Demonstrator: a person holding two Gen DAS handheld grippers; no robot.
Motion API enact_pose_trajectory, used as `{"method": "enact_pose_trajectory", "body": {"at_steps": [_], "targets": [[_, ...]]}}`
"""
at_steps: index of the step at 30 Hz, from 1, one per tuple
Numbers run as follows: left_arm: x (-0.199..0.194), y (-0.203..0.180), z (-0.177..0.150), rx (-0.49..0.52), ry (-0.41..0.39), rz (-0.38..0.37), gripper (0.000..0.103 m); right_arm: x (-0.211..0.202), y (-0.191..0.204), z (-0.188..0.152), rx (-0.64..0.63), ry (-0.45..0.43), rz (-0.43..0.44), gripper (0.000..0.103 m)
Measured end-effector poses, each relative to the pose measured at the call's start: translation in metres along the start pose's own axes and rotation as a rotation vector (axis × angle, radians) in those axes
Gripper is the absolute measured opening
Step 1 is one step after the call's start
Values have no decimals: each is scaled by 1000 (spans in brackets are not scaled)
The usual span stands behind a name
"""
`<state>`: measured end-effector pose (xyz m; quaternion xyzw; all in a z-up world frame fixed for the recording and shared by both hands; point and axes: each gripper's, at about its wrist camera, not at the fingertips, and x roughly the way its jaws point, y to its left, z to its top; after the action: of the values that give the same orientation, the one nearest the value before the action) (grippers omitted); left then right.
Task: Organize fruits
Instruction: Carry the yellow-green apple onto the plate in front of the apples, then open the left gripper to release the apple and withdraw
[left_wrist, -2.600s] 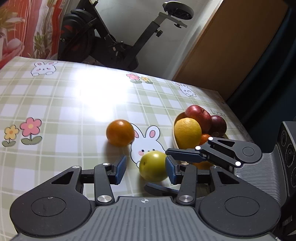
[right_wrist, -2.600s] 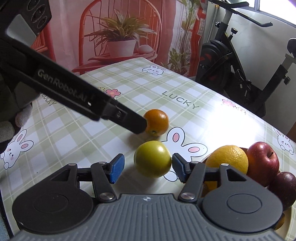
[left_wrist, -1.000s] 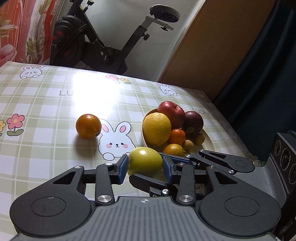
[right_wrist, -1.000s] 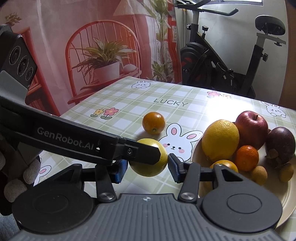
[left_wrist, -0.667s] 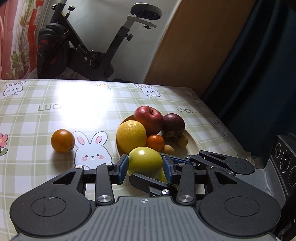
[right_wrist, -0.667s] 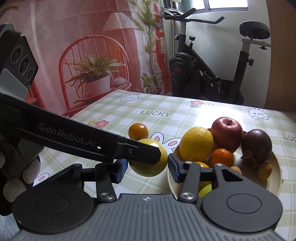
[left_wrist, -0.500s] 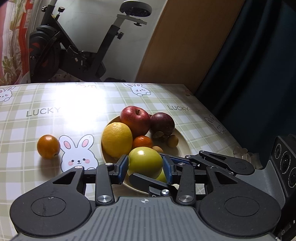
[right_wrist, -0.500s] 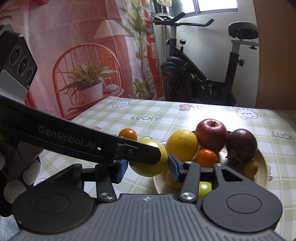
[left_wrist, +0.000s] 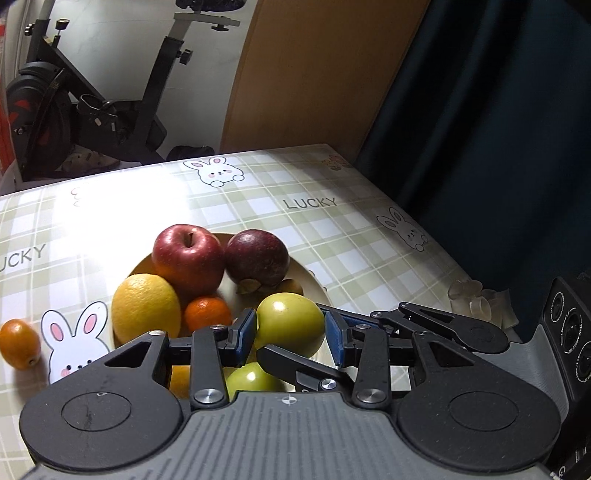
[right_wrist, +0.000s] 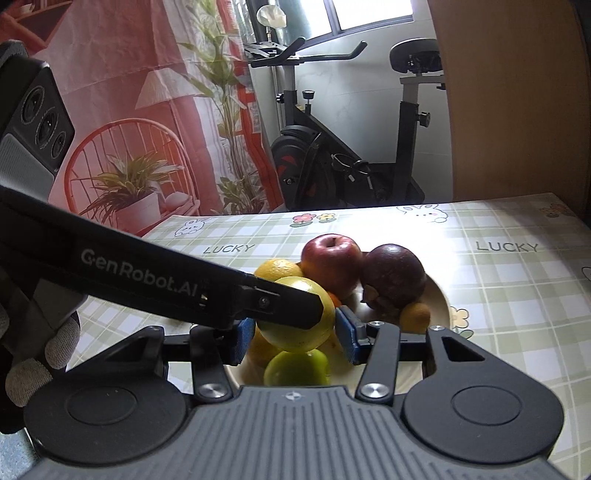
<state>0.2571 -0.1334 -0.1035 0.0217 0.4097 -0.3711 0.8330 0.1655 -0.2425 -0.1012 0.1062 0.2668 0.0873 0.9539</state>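
Green fruit clamped by both hand-held grippers, left, right, above plate

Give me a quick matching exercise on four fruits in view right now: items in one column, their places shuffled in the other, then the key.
1. green apple
2. small orange
3. red apple
4. dark purple fruit

A. on the tablecloth, outside the plate
B. far side of plate, left
C. held by both grippers
D. far side of plate, right

Pairs: 1-C, 2-A, 3-B, 4-D

Each black hand-held gripper has blue pads, silver screws and white "GenRobot.AI" lettering.
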Motion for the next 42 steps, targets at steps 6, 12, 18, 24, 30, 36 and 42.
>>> {"method": "enact_pose_trajectory", "body": {"at_steps": [6,12,18,24,30,36,42], "targets": [[28,-5,7,3,41,9,44,0,-29,0,35,-5,-46,50],[42,2,8,-14,54,28,44,12,-41,-5,42,20,-66,50],[47,3,7,-11,34,52,44,21,-45,-10,52,11,-61,50],[52,1,5,7,27,64,44,25,-47,-16,53,-12,-61,50],[58,-2,2,28,17,76,44,25,-49,-20,71,-22,-65,51],[48,-1,-2,-13,-17,83,45,26,-50,-21,81,-24,-69,52],[18,-7,-9,-17,-120,112,48,28,-54,-20,97,-25,-57,52]]}}
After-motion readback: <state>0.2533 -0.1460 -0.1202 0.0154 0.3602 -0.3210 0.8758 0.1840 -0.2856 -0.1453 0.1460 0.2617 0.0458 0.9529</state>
